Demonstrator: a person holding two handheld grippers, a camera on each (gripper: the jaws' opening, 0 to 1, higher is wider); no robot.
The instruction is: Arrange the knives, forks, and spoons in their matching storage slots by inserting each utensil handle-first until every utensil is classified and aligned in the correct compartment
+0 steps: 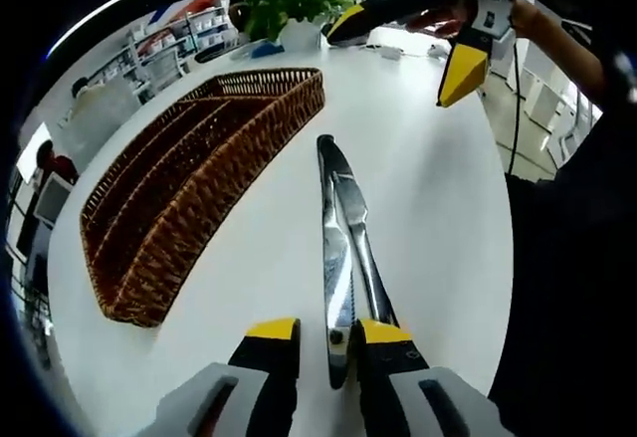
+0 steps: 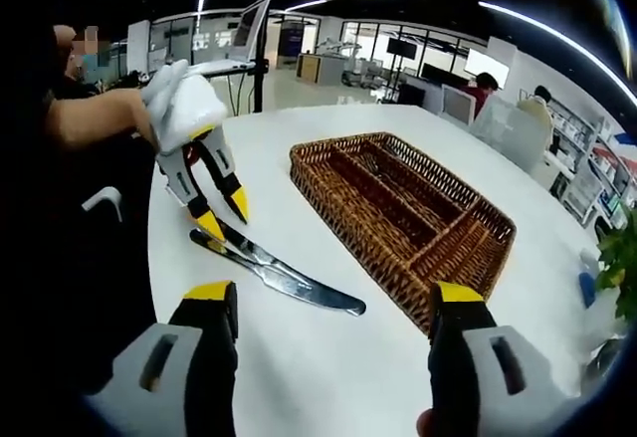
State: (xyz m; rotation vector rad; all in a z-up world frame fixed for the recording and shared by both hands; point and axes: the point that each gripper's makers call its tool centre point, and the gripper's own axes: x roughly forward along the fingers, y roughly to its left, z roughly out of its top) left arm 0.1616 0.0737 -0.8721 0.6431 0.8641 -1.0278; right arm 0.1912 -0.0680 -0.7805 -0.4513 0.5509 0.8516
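Open white table [image 2: 328,377] around knives [image 2: 284,276]; wicker tray [image 2: 398,208] stands beside.

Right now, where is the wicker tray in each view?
Left gripper view: wicker tray lies left of centre, left of the knives.
Right gripper view: tray sits centre-right, right of the knives.
Shared landmark: the knives on the white table.

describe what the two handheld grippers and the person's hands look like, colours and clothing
Both are grey-bodied grippers with black jaws capped in yellow tips: the left gripper and the right gripper. A white glove covers the hand on the left one. A thin dark cable hangs beside the right one.
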